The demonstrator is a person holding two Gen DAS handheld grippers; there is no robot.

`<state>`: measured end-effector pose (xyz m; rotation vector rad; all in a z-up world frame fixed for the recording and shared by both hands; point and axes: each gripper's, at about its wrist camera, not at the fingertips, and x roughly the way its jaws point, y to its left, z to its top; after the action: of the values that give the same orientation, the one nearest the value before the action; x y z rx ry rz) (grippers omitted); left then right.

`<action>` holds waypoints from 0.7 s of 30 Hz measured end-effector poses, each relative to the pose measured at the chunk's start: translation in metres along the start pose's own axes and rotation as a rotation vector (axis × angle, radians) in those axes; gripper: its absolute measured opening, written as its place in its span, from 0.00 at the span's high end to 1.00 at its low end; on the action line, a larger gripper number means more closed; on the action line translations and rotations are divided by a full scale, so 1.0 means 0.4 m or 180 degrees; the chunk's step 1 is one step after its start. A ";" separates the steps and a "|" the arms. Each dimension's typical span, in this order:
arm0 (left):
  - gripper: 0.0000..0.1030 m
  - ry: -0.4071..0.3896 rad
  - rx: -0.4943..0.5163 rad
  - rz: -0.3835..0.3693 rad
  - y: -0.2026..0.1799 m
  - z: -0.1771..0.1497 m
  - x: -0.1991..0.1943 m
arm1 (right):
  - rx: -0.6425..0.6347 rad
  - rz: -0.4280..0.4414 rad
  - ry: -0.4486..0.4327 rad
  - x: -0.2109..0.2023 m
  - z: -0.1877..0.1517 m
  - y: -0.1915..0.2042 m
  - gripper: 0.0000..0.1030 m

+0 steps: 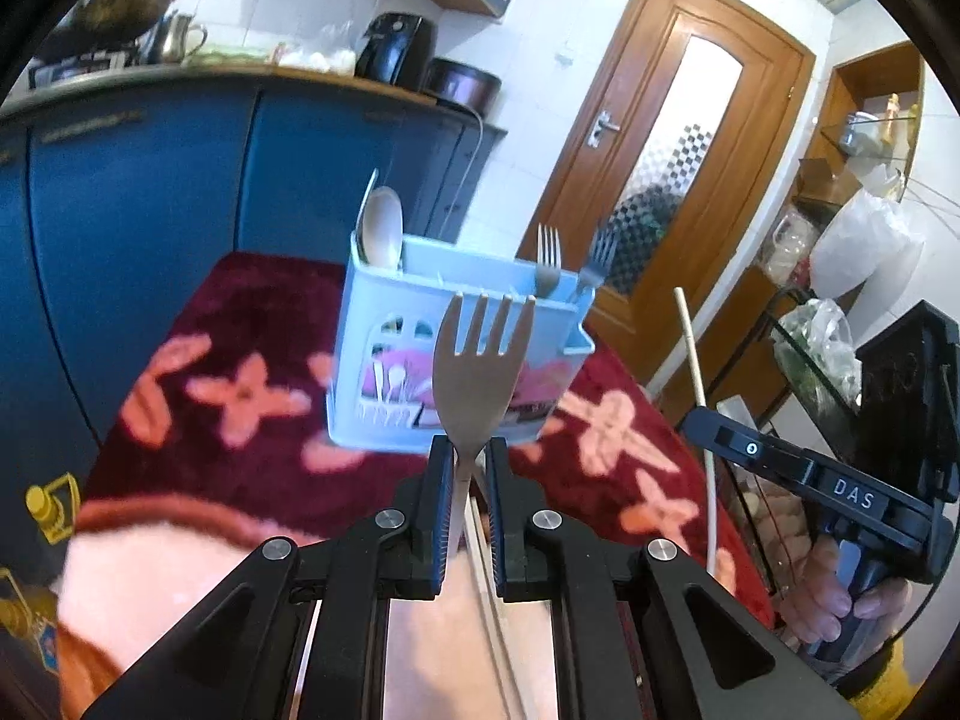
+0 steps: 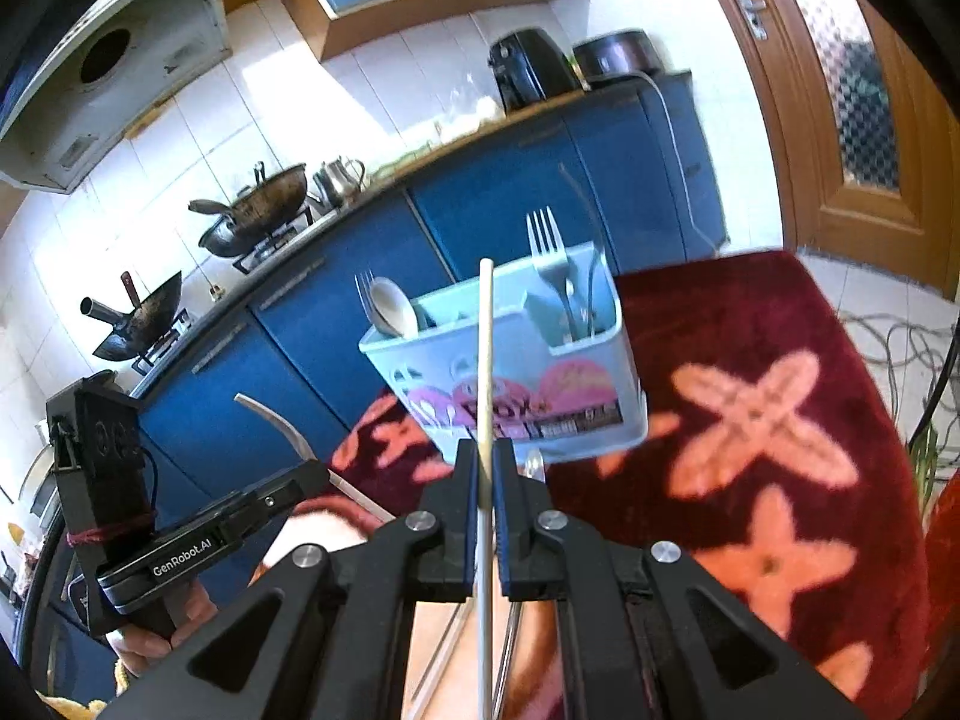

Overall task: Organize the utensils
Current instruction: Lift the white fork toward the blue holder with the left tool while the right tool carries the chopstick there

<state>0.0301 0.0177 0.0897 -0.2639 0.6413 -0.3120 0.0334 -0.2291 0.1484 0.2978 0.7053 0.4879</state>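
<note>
1. A fork (image 1: 480, 360) stands tines-up, its neck clamped in the left gripper (image 1: 471, 462), in front of the holder.
2. A pale chopstick (image 2: 486, 384) is clenched upright in the right gripper (image 2: 486, 468).
3. The light blue utensil holder (image 2: 510, 384) sits on the red flowered cloth (image 2: 780, 420), holding a spoon (image 1: 382, 228) at one end and forks (image 1: 549, 258) at the other.

"DAS" on right claw (image 1: 711, 429) body, "GenRobot.AI" on left claw (image 2: 329, 477) (holder's label unreadable).
</note>
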 end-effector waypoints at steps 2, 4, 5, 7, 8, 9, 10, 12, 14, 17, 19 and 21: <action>0.90 -0.0037 0.0015 -0.0001 -0.001 0.013 -0.002 | -0.0015 0.0014 -0.0073 -0.007 0.011 0.005 0.94; 0.90 -0.0082 0.0032 0.0002 -0.004 0.026 -0.004 | -0.0013 0.0034 -0.0120 -0.010 0.018 0.007 0.94; 0.90 -0.0099 0.0039 0.0005 -0.005 0.031 -0.005 | -0.0010 0.0042 -0.0137 -0.011 0.021 0.008 0.94; 0.90 -0.0148 0.0061 0.0017 -0.010 0.043 -0.008 | -0.0007 0.0060 -0.0191 -0.012 0.030 0.008 0.94; 0.90 -0.0168 0.0069 0.0025 -0.013 0.049 -0.010 | -0.0016 0.0058 -0.0219 -0.013 0.035 0.009 0.94; 0.90 -0.0189 0.0079 0.0035 -0.016 0.056 -0.011 | -0.0023 0.0054 -0.0239 -0.015 0.038 0.011 0.94; 0.90 -0.0211 0.0090 0.0047 -0.018 0.064 -0.012 | -0.0036 0.0048 -0.0272 -0.016 0.042 0.011 0.94; 0.90 -0.0255 0.0116 0.0075 -0.021 0.081 -0.013 | -0.0051 0.0045 -0.0317 -0.016 0.050 0.011 0.94; 0.90 -0.0311 0.0143 0.0117 -0.023 0.098 -0.014 | -0.0054 0.0056 -0.0352 -0.013 0.058 0.009 0.94; 0.90 -0.0378 0.0175 0.0172 -0.025 0.124 -0.011 | -0.0032 0.0071 -0.0394 -0.008 0.074 0.005 0.94; 0.90 -0.0414 0.0186 0.0207 -0.026 0.145 -0.006 | -0.0027 0.0069 -0.0426 -0.006 0.082 0.001 0.94; 0.90 -0.0449 0.0194 0.0226 -0.025 0.166 -0.004 | -0.0043 0.0057 -0.0467 -0.007 0.090 0.000 0.94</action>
<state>0.0681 0.0186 0.1448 -0.2023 0.5000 -0.2421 0.0560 -0.2338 0.1759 0.3241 0.5570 0.4824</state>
